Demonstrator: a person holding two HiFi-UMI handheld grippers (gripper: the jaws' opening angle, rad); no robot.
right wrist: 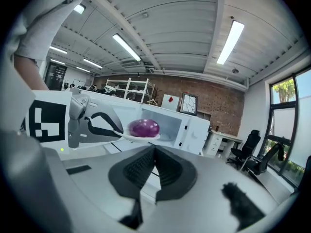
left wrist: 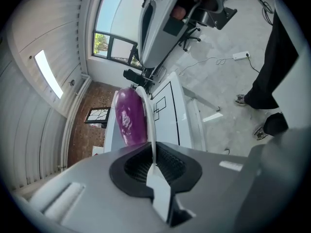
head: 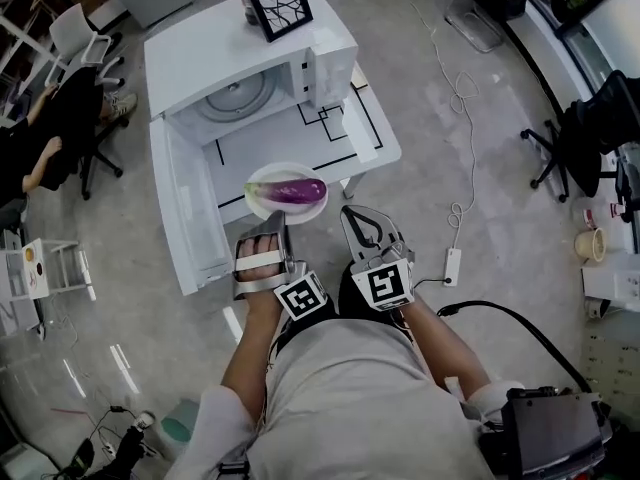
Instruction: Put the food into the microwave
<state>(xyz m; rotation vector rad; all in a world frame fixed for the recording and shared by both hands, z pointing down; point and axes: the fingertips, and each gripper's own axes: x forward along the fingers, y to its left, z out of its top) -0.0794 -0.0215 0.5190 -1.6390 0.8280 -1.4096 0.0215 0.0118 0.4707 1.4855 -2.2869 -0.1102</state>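
**A:** How do the left gripper's (head: 270, 220) jaws stand?

**B:** Nearly together, pinching the near rim of the white plate (head: 283, 171), which runs edge-on between the pads. The right gripper's (right wrist: 154, 152) jaws are pressed together on nothing.

**A:** And the eggplant (head: 295, 191)?

**B:** One, purple, lying on that plate (the only plate). In the head view its long axis runs 9 to 3 o'clock, paler end at 9. The plate hangs at 6 o'clock of the single microwave (head: 250, 68), over the white table's (head: 375, 133) near edge. The microwave door (head: 190, 208) stands open toward 7 o'clock.
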